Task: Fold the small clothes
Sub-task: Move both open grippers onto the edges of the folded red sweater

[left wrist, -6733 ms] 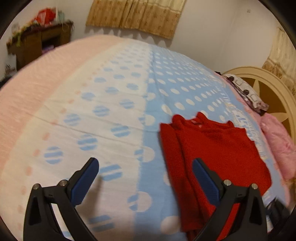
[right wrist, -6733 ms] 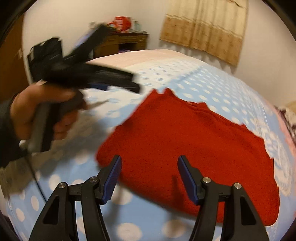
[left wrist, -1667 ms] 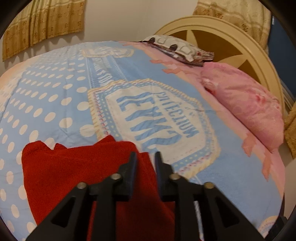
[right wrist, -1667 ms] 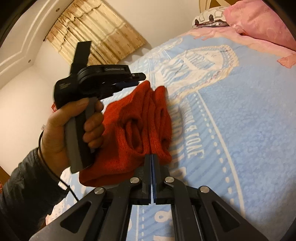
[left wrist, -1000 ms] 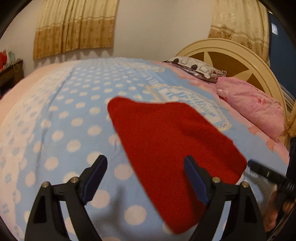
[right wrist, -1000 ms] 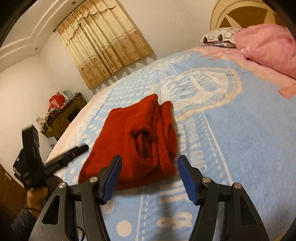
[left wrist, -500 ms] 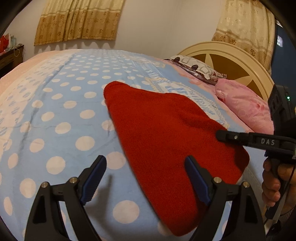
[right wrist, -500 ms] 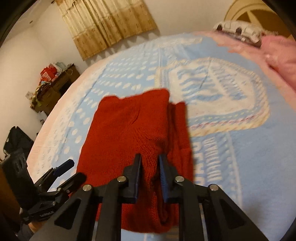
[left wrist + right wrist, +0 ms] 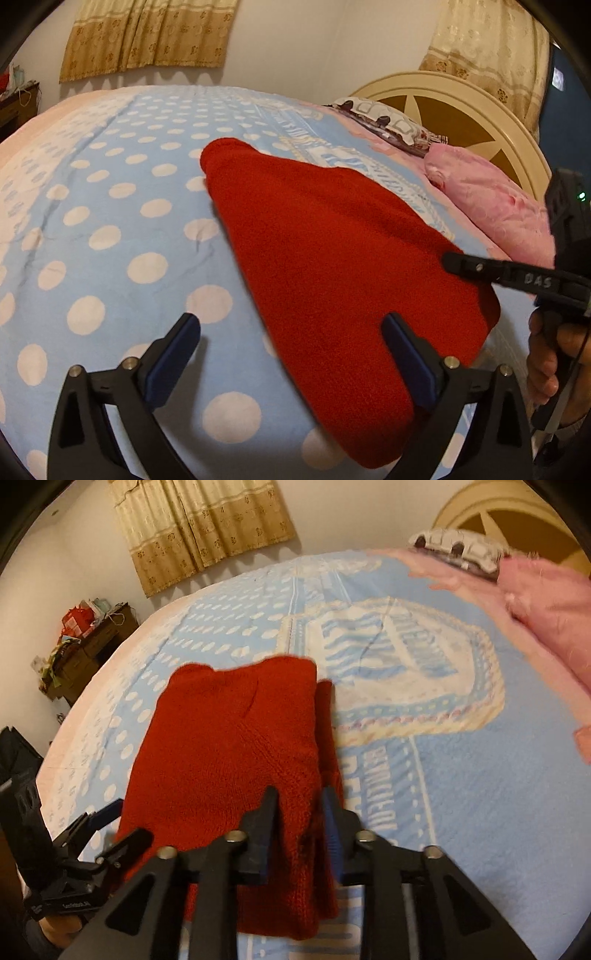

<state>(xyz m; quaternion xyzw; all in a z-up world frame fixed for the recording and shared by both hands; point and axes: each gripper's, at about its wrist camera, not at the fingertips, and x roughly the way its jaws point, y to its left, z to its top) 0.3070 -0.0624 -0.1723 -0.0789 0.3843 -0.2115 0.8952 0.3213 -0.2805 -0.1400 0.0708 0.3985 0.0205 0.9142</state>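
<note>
A red knitted sweater [image 9: 325,240] lies folded on the blue polka-dot bedspread [image 9: 110,240]. My left gripper [image 9: 291,325] hovers over its near corner, its jaws opening wide; the right finger is above the cloth and nothing is pinched. In the right wrist view the sweater [image 9: 229,746] shows a doubled fold along its right side. My right gripper [image 9: 300,797] straddles that fold with its jaws opening, the knit between the fingers but loose. Each gripper appears in the other's view: the right gripper [image 9: 458,262] at the sweater's far edge, the left gripper [image 9: 107,827] at lower left.
A pink pillow [image 9: 487,206] and a patterned pillow [image 9: 388,122] lie by the cream headboard [image 9: 461,110] to the right. A cluttered wooden dresser [image 9: 85,642] stands against the far left wall. Bare bedspread [image 9: 461,794] stretches right of the sweater.
The right jaws, nearly together on the sweater's fold half a second ago, have spread apart. The left jaws have widened a little. A second ago the right gripper stood further back from the sweater.
</note>
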